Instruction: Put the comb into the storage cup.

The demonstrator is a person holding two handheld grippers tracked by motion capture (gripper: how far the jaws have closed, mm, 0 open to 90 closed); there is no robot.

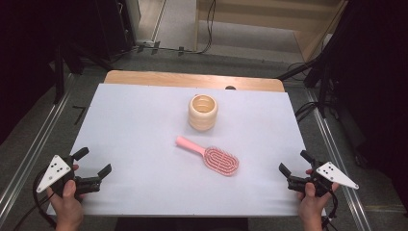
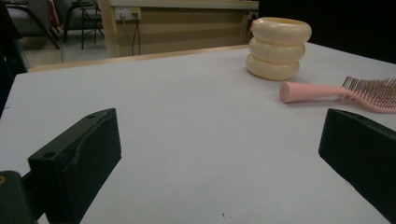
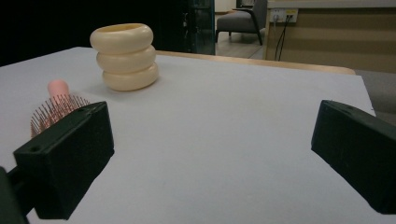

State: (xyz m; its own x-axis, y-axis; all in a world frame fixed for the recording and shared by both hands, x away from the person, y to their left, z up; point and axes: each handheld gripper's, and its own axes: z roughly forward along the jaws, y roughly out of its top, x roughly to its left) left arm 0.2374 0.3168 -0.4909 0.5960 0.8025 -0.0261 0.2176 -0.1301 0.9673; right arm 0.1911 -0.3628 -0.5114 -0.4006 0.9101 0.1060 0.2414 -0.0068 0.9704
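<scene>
A pink hairbrush [image 1: 212,156] lies mid-table on the white sheet [image 1: 144,130], just in front of a cream ribbed cup [image 1: 202,112]. The left gripper [image 1: 92,162] and right gripper [image 1: 293,161] sit at the near corners, jaws spread wide, holding and touching nothing.

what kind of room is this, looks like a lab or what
Probably a lab or studio set up for recording: a table under a white sheet, metal rails on the floor beside it, dark stands and loose cables around, and chairs by a wooden counter behind.
</scene>
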